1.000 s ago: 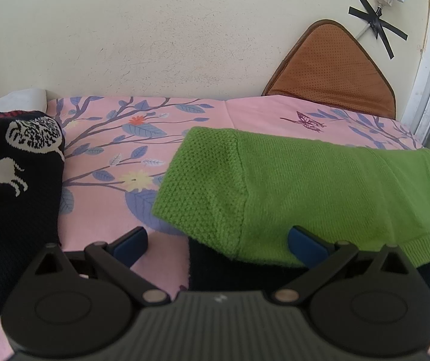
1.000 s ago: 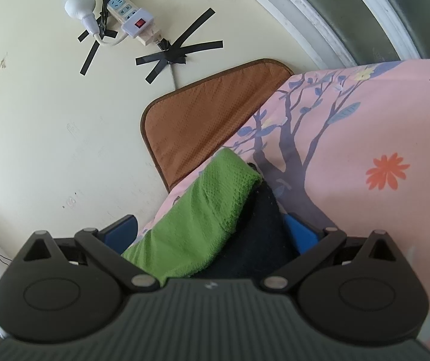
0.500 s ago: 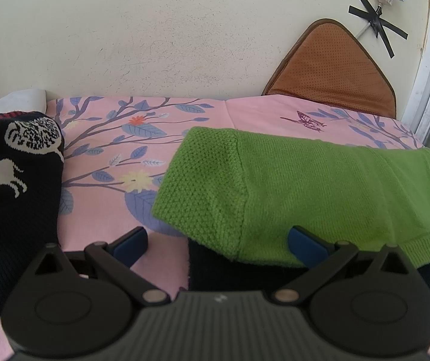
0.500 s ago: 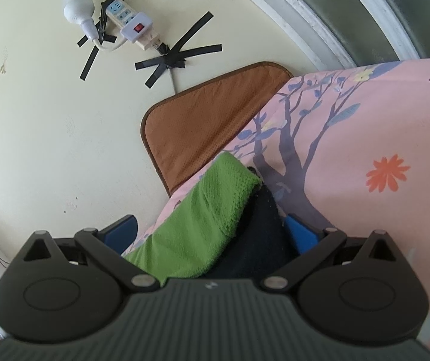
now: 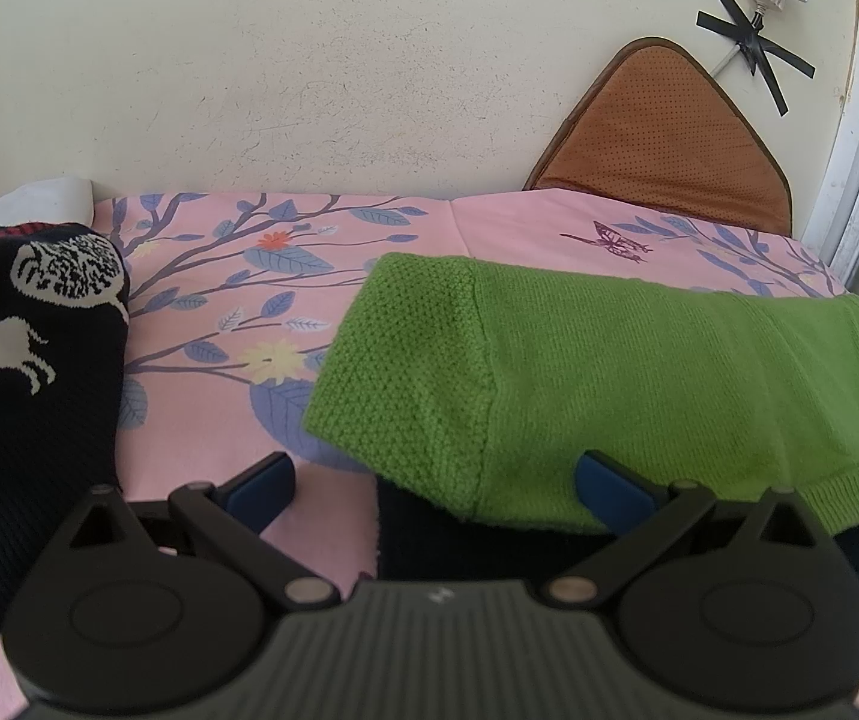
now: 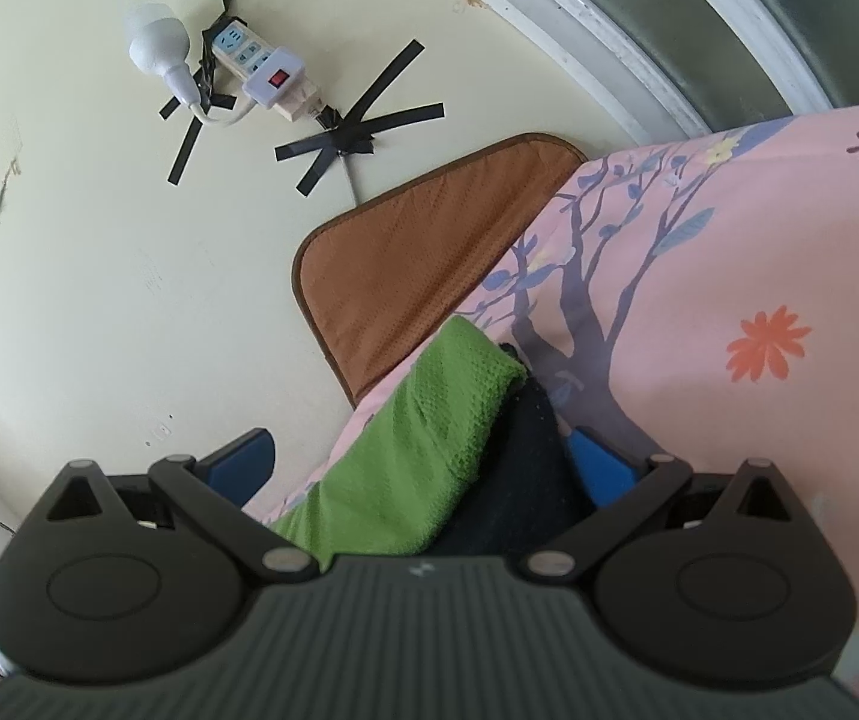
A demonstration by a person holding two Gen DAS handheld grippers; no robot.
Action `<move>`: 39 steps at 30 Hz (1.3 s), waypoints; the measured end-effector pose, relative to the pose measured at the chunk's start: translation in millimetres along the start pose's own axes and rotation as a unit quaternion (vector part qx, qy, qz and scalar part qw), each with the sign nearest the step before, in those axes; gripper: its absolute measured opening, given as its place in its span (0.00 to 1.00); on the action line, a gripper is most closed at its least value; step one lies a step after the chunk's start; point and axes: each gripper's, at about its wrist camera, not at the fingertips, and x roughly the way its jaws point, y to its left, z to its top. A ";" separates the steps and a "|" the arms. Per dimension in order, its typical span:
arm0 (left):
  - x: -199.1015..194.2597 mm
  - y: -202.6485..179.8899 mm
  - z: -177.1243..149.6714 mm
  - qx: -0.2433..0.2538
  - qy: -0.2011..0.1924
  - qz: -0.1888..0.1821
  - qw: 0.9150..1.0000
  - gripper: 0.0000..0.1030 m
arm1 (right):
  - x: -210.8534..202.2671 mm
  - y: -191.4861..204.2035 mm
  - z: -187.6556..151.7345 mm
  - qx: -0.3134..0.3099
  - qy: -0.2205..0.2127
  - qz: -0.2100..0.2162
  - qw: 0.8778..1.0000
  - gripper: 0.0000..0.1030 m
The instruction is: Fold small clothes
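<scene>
Garment: green knit sweater (image 5: 639, 378), small, lying on the bed over a dark garment (image 5: 489, 546); in the left wrist view it sits centre to right, near the camera.
Fold state: judged partly folded; a coarser-knit panel (image 5: 405, 372) lies at the left end and a ribbed hem (image 5: 849, 492) at the near right.
Handling: judged light, soft and limp; the knit should stretch and sag when lifted, and is neither fragile nor slippery.
Grasp points: judged best at the ribbed hem or at a corner of the coarser panel, where the fabric is thicker. Pinch only the green layer, or the dark garment beneath may lift with it.
Left hand-held gripper (image 5: 435, 474): jaws spread wide, holding nothing; the near edge of the sweater lies between the blue pads (image 5: 615, 480).
Right hand-held gripper (image 6: 423, 468): jaws likewise apart and empty; green sweater (image 6: 423, 438) and dark garment (image 6: 525, 468) pass between its fingers. Contact cannot be told.
Bed: pink floral sheet (image 5: 237, 300) covers it.
Left of scene: black patterned knit (image 5: 21, 360) with white animal figures, well apart from the green sweater.
Far right: brown cushion (image 5: 663, 138) leaning against the wall.
Wall: power strip (image 6: 255, 60) fixed with black tape (image 6: 351, 138).
</scene>
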 end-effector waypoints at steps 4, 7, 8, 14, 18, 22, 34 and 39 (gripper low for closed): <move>-0.1 0.3 -0.2 0.000 0.000 0.001 1.000 1.00 | -0.3 -0.2 -0.2 0.001 0.000 0.000 1.000 1.00; 0.0 0.8 -0.3 0.000 0.000 0.000 1.000 1.00 | -0.4 -0.9 0.2 0.003 -0.001 0.003 1.000 1.00; -0.1 0.6 -0.4 0.000 0.000 0.000 1.000 1.00 | -0.8 -1.2 0.4 0.004 -0.001 0.003 1.000 1.00; 0.1 0.5 -0.5 0.000 -0.001 0.000 1.000 1.00 | -1.0 -1.8 0.5 0.004 -0.002 0.003 1.000 1.00; 0.1 0.3 -0.5 0.001 0.000 0.000 1.000 1.00 | -1.3 -2.5 0.2 0.007 -0.003 0.004 1.000 1.00; 0.1 0.1 -0.6 0.001 -0.001 0.001 1.000 1.00 | -3.2 -4.4 0.0 0.012 -0.006 0.006 1.000 1.00; -21.6 10.3 -3.8 -0.001 -0.054 -0.043 0.998 1.00 | -5.8 -0.1 48.4 -0.096 0.055 -0.058 0.992 0.71; -38.1 9.3 3.7 -0.028 -0.053 -0.134 0.989 0.87 | 12.6 -13.5 63.0 -0.092 0.112 -0.056 0.988 0.72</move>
